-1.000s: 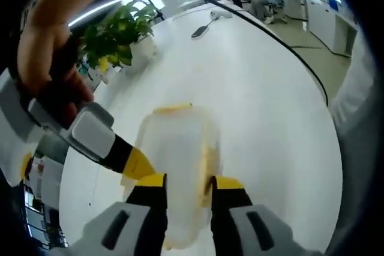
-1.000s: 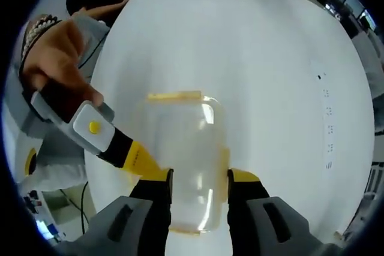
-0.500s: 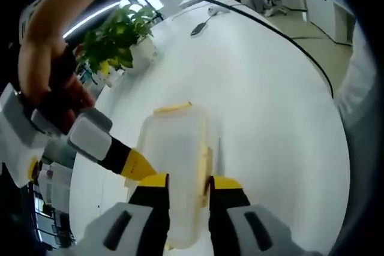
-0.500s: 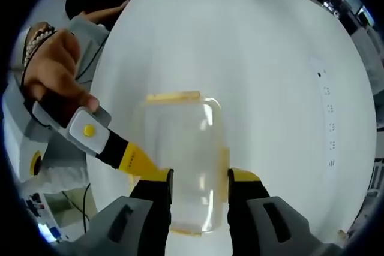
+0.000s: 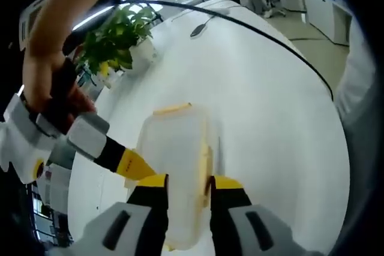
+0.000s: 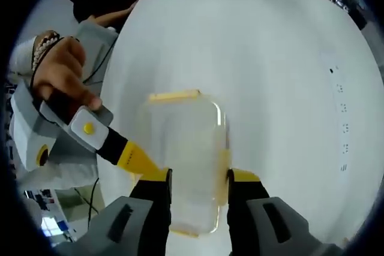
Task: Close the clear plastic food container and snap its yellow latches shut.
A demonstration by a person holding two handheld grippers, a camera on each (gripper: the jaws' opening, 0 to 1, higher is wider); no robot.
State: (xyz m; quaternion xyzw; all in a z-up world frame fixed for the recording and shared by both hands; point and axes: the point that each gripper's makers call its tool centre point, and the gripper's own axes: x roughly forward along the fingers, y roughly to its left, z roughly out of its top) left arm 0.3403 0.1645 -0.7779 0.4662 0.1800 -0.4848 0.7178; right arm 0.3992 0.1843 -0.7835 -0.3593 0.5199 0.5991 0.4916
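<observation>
right gripper (image 6: 198,183) clamping clear container (image 6: 186,160), left gripper (image 6: 129,159) alongside, white table (image 6: 270,88)

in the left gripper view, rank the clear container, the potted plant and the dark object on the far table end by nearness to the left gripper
1. clear container, between the jaws of the left gripper.
2. potted plant, further up on the view's left.
3. dark object, near the table's far end, top centre.

Both views look down from close above, along their own jaws, at the same clear container (image 5: 177,160) (image 6: 189,154) on the white table (image 5: 270,106) (image 6: 270,58), from opposite ends of it.
</observation>
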